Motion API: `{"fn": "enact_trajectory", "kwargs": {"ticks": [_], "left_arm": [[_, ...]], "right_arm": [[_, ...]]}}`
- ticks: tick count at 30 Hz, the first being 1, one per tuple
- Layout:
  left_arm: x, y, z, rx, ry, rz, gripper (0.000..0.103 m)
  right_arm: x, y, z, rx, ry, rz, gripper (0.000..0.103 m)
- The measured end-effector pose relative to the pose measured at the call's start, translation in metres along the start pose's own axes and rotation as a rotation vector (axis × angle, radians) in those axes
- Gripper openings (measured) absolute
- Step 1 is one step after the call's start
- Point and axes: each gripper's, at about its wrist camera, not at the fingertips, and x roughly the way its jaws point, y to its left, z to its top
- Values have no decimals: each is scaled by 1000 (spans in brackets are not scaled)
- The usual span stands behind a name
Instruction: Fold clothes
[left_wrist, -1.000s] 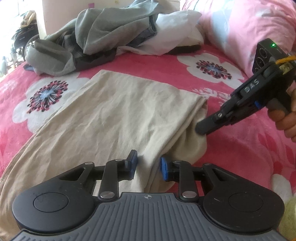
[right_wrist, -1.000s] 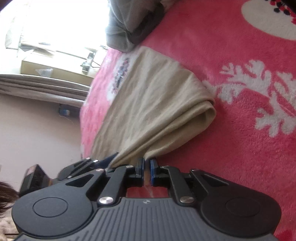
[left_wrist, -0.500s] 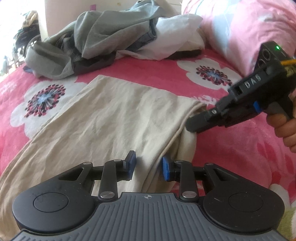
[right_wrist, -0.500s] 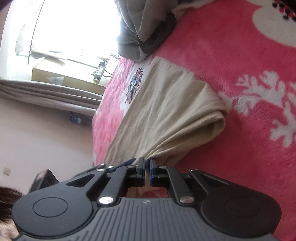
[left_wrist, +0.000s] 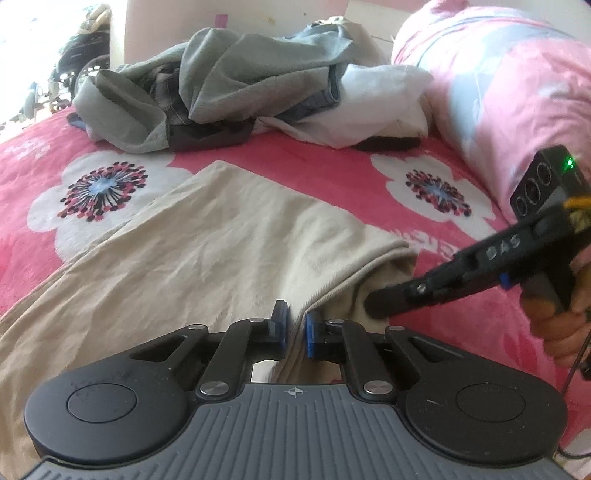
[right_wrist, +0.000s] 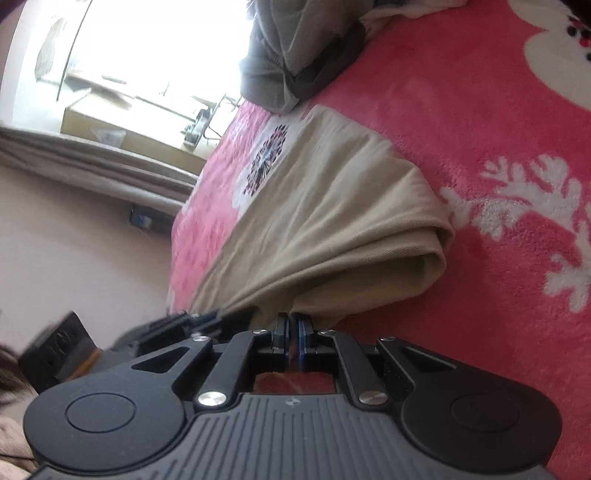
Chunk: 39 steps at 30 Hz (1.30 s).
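Note:
A beige garment (left_wrist: 207, 251) lies spread on the pink flowered blanket (left_wrist: 332, 173), its right edge folded over. My left gripper (left_wrist: 295, 328) is shut on a raised fold at the garment's near edge, and cloth runs between its blue pads. My right gripper (left_wrist: 373, 306), held by a hand (left_wrist: 561, 325), reaches in from the right and pinches the same edge close beside the left one. In the right wrist view the right gripper (right_wrist: 293, 332) is shut on the garment's (right_wrist: 325, 206) lifted hem, with the left gripper (right_wrist: 195, 325) just to its left.
A heap of grey, white and dark clothes (left_wrist: 236, 85) lies at the far side of the bed, also seen as the heap (right_wrist: 295, 48). A pink pillow (left_wrist: 498, 92) rises at the far right. A bright window (right_wrist: 147, 55) and curtain lie beyond the bed edge.
The left gripper's jaws have narrowed onto the fold of the garment. The right gripper has moved left and nearer with the hem, close to the left gripper.

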Motion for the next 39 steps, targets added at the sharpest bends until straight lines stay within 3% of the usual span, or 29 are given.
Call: {"fn": "enact_trajectory", "kwargs": {"ticks": [2,11,13,18,22,23,31,34,39], "left_arm": [[-2,1,0,-11,-8,-3,7],[-9,7,1,-45,-39,-24,7],[-8,8,1,-54,-35,-35,7],[-7,8,0,-37,-26,-54,9],[-4,6,2,-7,6,-83,30],[-3,4,2,9,11,-82,30],[5,-13,-3,173,28,11,33],[10,-14,-4,200,31,69,16],[8,-12,-5,187,4,103,9]], "right_arm": [[5,7,0,-59,-3,-27,5],[33,58,-17,-544,-81,-265,5],[41,60,-21,-601,-87,-326,5],[48,66,-27,-690,-143,-374,6],[51,71,-34,-792,-189,-391,6],[52,71,-37,-824,-194,-398,7],[44,69,-29,-821,-186,-353,6],[35,68,-25,-804,-181,-324,7],[15,65,-22,-761,-178,-293,8]]}}
